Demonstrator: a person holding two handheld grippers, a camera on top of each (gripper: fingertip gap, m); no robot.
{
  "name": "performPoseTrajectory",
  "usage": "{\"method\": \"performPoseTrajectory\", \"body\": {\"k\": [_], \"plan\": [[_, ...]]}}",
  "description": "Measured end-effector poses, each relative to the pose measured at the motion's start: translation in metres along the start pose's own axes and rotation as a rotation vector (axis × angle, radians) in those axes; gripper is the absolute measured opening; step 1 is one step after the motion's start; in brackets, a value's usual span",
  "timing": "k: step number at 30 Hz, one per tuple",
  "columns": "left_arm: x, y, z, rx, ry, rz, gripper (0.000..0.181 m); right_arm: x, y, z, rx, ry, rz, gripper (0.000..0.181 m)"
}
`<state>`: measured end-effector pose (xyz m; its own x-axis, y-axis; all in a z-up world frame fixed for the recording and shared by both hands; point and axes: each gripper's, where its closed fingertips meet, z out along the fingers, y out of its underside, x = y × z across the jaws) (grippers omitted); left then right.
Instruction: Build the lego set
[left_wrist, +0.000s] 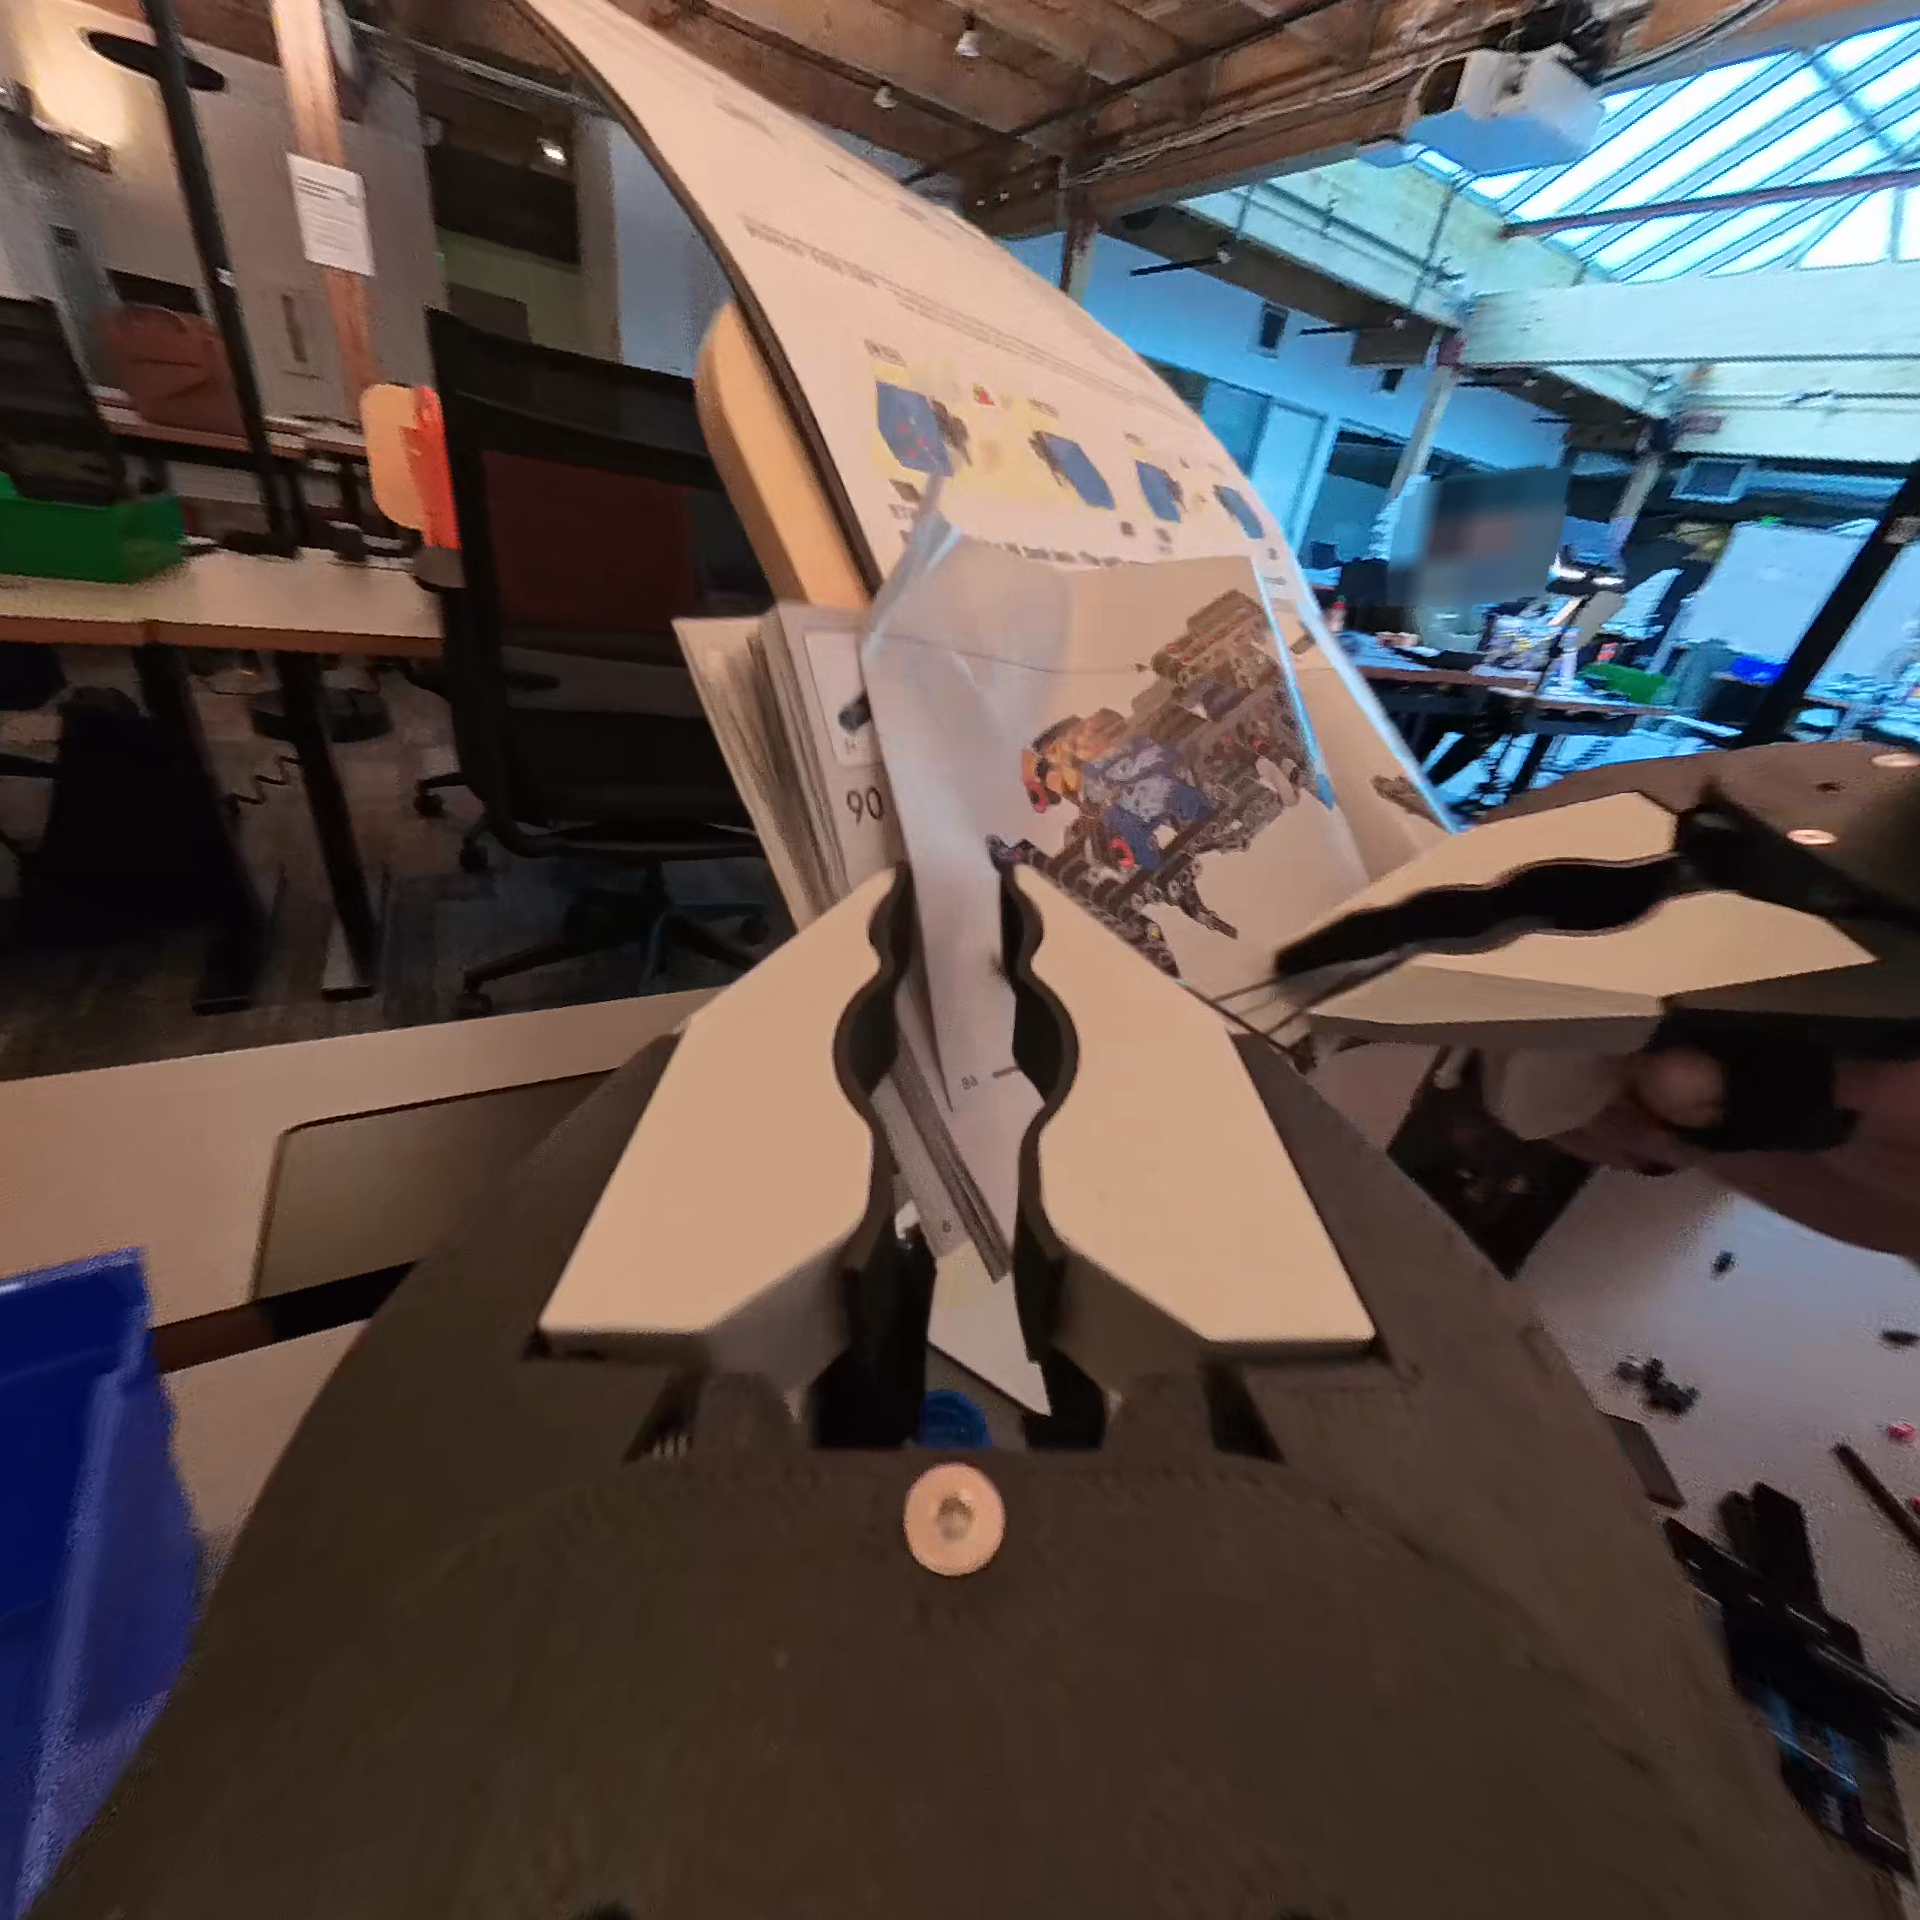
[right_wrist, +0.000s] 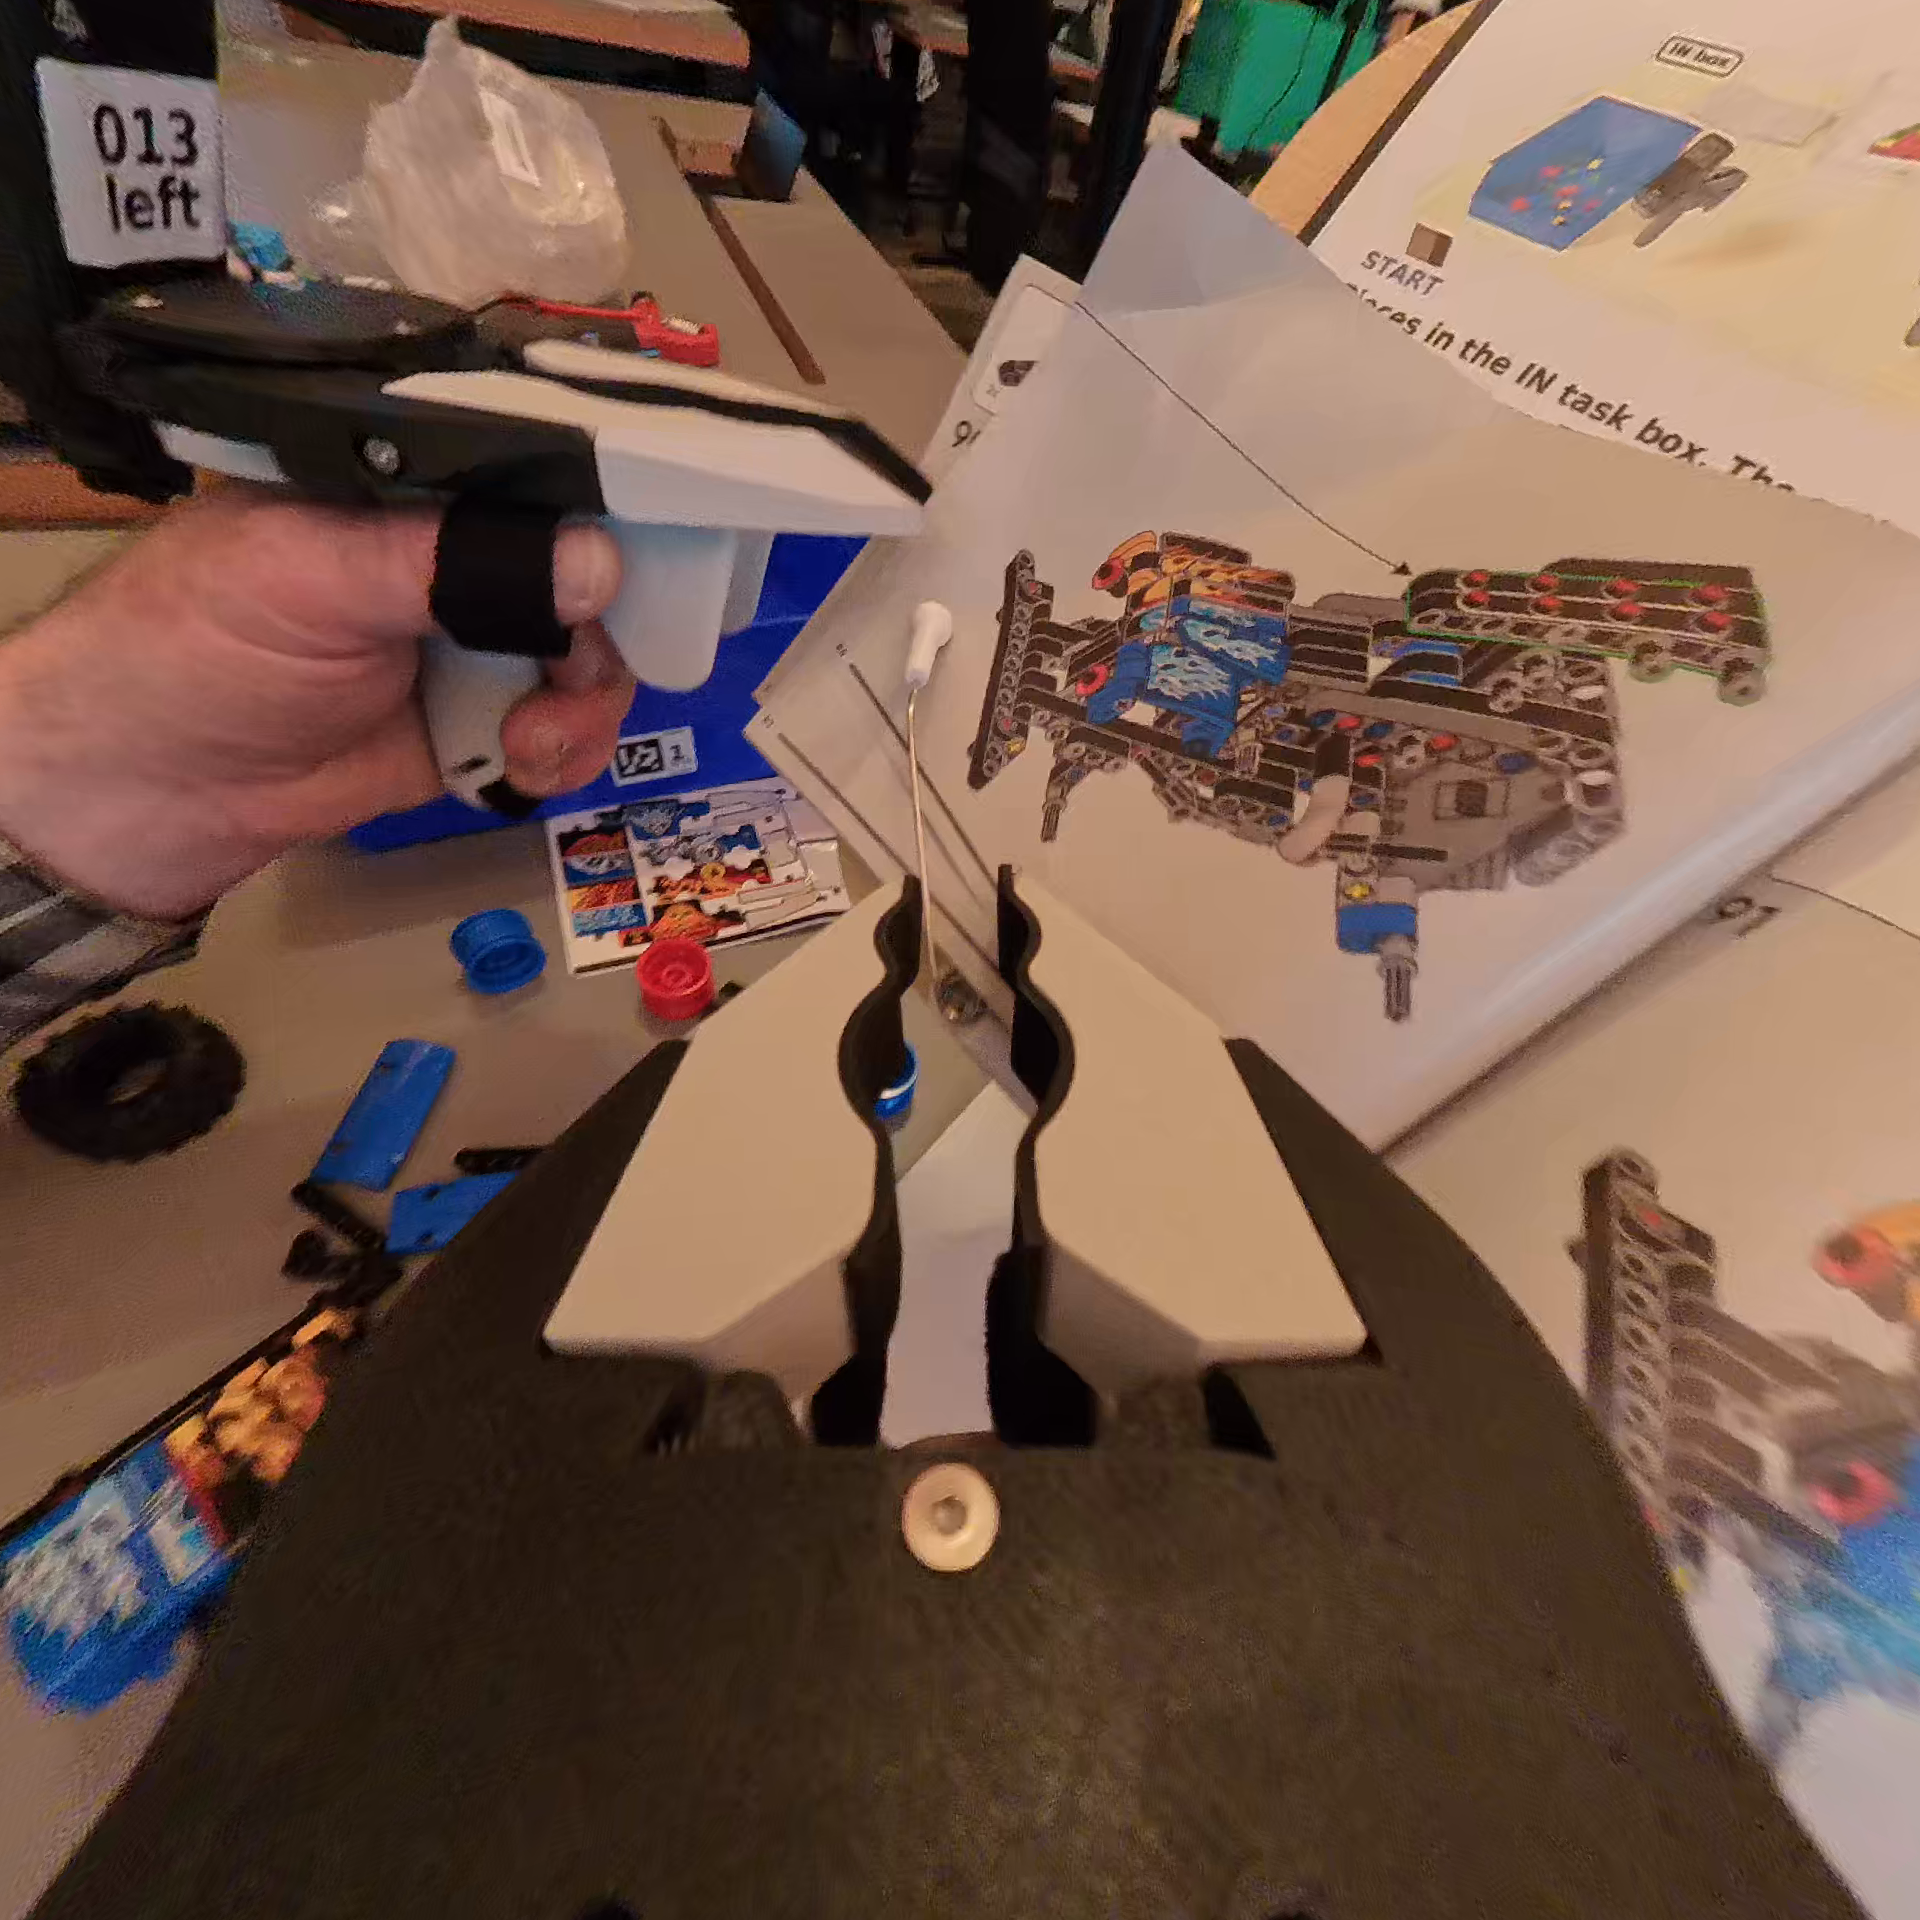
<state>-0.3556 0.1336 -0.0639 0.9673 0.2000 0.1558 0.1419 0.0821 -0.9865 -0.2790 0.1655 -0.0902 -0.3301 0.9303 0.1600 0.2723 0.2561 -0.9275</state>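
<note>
Both jaws stand narrowly parted around page edges of the instruction booklet (left_wrist: 1091, 748), which is propped upright on the table (right_wrist: 260, 1039); whether the left gripper (left_wrist: 956, 883) or right gripper (right_wrist: 956, 883) actually pinches, I cannot tell. Pages look thin, floppy and tearable: hold the margins. Small loose blue pieces (right_wrist: 384, 1112) lie nearby.

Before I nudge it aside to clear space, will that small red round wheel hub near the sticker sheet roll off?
The small red round wheel hub seems to rest on a flat face, so a gentle push should slide it. If tipped onto its round rim it would likely roll. It looks like light plastic, so it may skid easily on the smooth grey tabletop.
</note>
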Motion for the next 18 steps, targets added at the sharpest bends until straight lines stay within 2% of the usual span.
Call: {"method": "performPoseTrajectory", "body": {"k": [5,7,9,13,15,18], "plan": [[-0.016,-0.037,-0.022,0.054,-0.185,0.114,0.053,-0.008,-0.014,-0.06,0.0,0.017,-0.072,0.019],[-0.013,-0.058,-0.034,0.085,-0.239,0.185,0.059,-0.019,-0.013,-0.09,-0.033,0.008,-0.109,0.028],[-0.004,-0.078,-0.045,0.119,-0.266,0.255,0.06,-0.034,-0.008,-0.123,-0.073,-0.008,-0.146,0.029],[0.043,-0.101,-0.051,0.141,-0.173,0.333,0.054,-0.064,0.018,-0.179,-0.154,-0.003,-0.182,0.03],[0.07,-0.096,-0.045,0.096,-0.112,0.389,0.054,-0.082,0.041,-0.201,-0.209,-0.016,-0.181,0.029],[0.113,-0.073,-0.035,-0.003,0.007,0.473,0.054,-0.109,0.091,-0.227,-0.322,-0.061,-0.156,0.029]]}}
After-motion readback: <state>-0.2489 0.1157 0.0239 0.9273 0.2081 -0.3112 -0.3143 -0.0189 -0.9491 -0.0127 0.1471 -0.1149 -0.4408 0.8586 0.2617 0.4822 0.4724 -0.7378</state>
